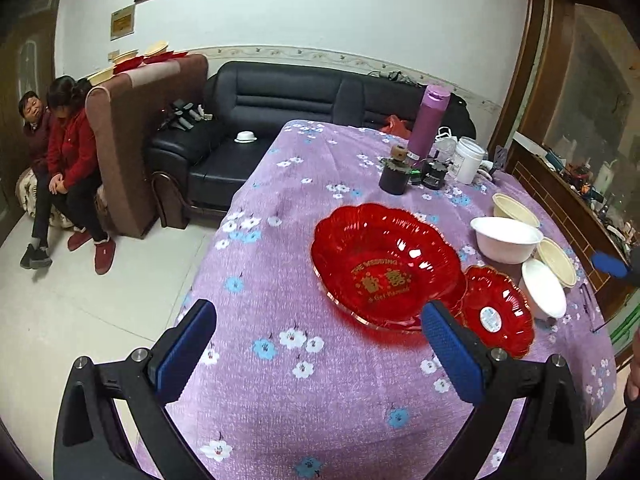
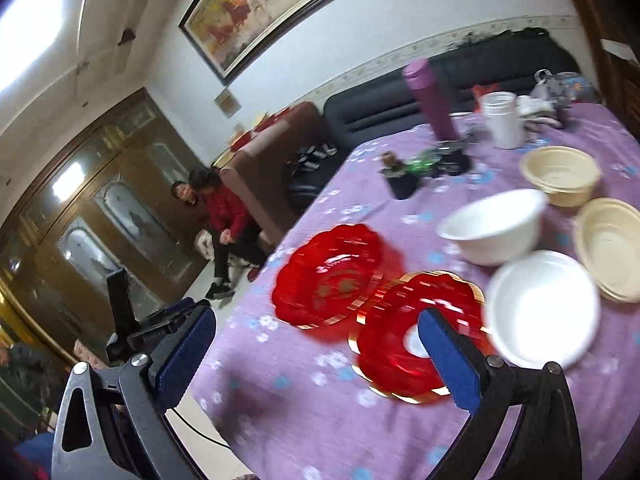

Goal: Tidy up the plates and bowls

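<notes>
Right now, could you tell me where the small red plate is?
In the left wrist view the small red plate lies on the table's near right, its rim against the large red plate on its left, with a white bowl to its right.

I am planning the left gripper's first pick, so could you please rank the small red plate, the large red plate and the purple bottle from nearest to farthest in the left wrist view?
1. Small red plate, beside its right finger.
2. Large red plate, just ahead.
3. Purple bottle, table's far end.
</notes>
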Demonstrator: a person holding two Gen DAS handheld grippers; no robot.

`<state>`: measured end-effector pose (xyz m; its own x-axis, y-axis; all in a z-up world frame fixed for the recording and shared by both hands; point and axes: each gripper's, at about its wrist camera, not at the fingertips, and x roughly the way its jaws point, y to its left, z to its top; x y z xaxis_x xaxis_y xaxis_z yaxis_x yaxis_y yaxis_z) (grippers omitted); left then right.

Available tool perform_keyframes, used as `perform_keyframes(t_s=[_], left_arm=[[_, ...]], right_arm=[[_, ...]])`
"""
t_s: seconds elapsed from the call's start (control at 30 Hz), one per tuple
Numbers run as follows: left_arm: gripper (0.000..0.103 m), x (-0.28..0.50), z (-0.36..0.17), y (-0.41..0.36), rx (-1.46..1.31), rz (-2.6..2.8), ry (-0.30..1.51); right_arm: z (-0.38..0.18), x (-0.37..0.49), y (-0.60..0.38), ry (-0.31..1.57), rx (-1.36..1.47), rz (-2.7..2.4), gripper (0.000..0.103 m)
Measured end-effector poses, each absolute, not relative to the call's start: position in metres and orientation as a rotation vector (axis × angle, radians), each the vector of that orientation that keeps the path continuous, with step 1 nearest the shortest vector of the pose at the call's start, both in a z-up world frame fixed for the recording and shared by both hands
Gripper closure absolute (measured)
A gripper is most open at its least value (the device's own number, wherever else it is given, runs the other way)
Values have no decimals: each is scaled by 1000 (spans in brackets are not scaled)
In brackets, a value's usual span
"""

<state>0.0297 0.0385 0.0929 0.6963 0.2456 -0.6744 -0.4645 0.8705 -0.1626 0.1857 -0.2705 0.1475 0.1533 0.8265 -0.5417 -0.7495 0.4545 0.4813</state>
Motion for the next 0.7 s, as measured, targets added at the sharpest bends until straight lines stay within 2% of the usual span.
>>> perform_keyframes(t_s=[0.17, 0.33, 0.57, 0.7], left_arm=[[0, 37, 121, 53, -356, 383, 652], [0, 34, 145, 63, -339, 399, 595], [0, 16, 159, 89, -330, 458, 601], [0, -13, 187, 102, -300, 495, 561]], right_arm=[[212, 164, -202, 754, 16, 1187, 1], [305, 138, -167, 491, 0, 1228, 1], [406, 103, -110, 343, 80, 1305, 1], [462, 75, -90, 276, 88, 1336, 2]])
